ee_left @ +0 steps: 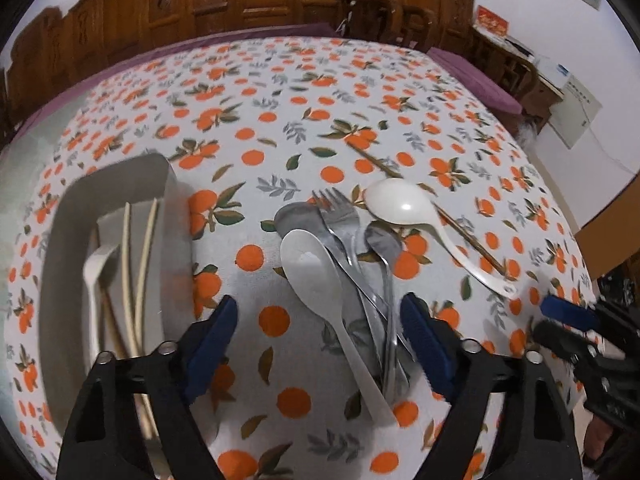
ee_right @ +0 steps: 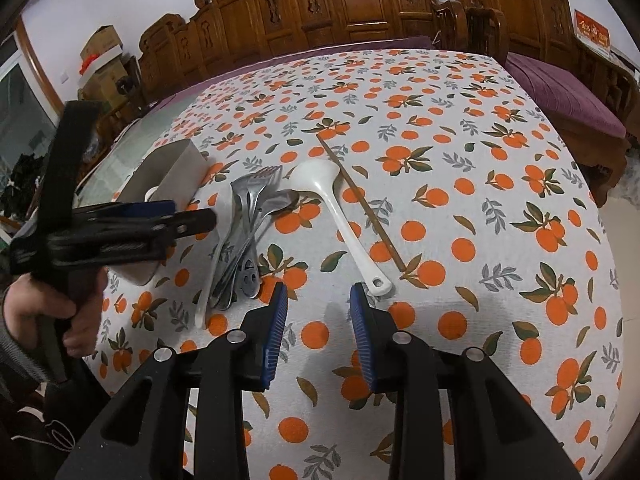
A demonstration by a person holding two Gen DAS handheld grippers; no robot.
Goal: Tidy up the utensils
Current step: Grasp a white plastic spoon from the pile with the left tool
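A grey tray (ee_left: 60,240) at the left holds cream chopsticks (ee_left: 140,248) and a white spoon (ee_left: 94,276). To its right lies a pile of metal forks and spoons (ee_left: 352,240) with a white spoon (ee_left: 316,276) on its left side. My left gripper (ee_left: 320,304) hangs open above this pile, its fingers on either side and apart from it. Further right lie a white ladle (ee_left: 400,202) and a brown chopstick (ee_left: 472,240). My right gripper (ee_right: 318,290) is open and empty over bare cloth, just left of the handle end of the ladle (ee_right: 378,284).
An orange-print cloth (ee_right: 480,200) covers the table. Carved wooden chairs (ee_right: 360,0) and a purple cushion (ee_right: 560,92) stand behind and to the right. A hand (ee_right: 60,312) holds the left gripper (ee_right: 196,216) over the tray (ee_right: 180,168). Cardboard boxes (ee_right: 100,56) sit far left.
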